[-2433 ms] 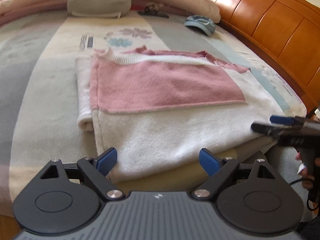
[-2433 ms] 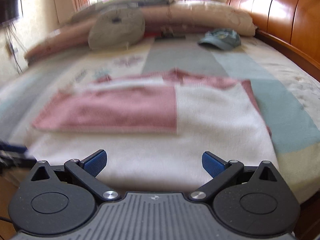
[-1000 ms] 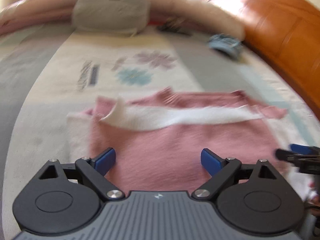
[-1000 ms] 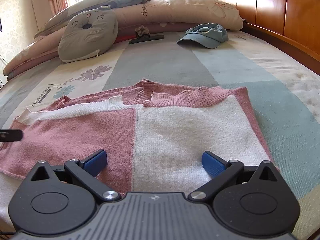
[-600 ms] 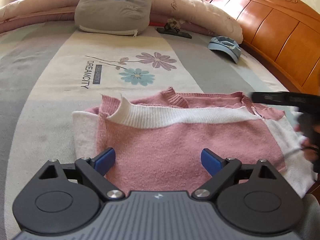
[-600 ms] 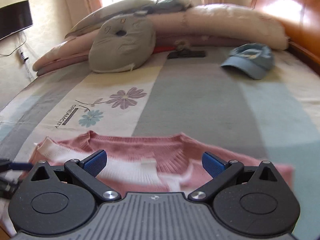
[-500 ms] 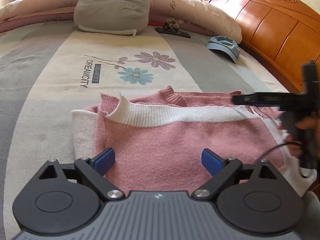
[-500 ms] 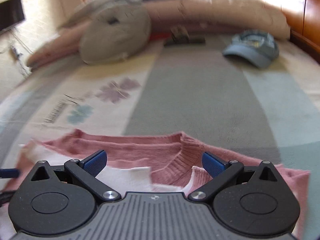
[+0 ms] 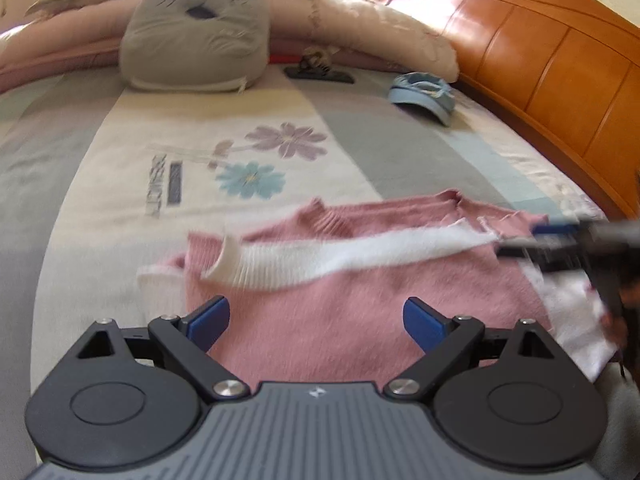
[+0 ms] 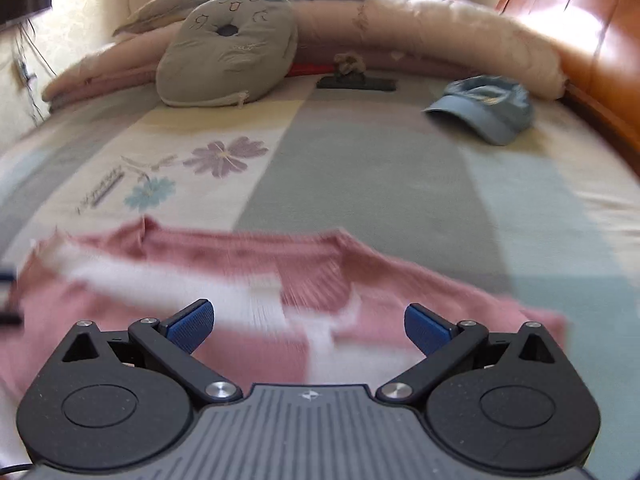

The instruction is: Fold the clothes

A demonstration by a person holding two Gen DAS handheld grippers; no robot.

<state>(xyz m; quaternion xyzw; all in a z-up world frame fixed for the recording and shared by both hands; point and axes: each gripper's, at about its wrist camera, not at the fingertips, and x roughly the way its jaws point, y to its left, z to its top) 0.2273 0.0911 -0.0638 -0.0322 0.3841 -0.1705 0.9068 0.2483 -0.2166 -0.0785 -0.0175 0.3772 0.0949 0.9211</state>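
Pink-and-white sweater (image 9: 352, 304) lies flat on the bed (image 9: 100, 184), near its front edge, pink neckline turned toward the pillows and a white ribbed band running across the upper part. Left tongs (image 9: 316, 318) hang just above the pink panel, blue tips spread wide with cloth visible between them — nothing pinched. Right tongs (image 10: 308, 326) sit low over the neck end of the sweater, likewise spread, the pink collar and a white patch showing in the gap; whether the tips touch the knit cannot be told. In the left wrist view the right tongs come in from the right edge as a dark blurred bar with a blue tip, close to the end of the white band; contact there is not readable. A hand (image 9: 626, 312) behind that tool is cut off by the frame edge. Both views are smeared by motion, worst on the sweater in the right wrist view, where the folds and edges run together. The near hem is hidden under the tool bodies in both views. Farther up the bed: a grey cushion (image 10: 228, 52), a blue cap (image 10: 484, 110), a small dark object (image 10: 356, 80) too blurred to identify. Wooden headboard (image 9: 540, 52) along the right.
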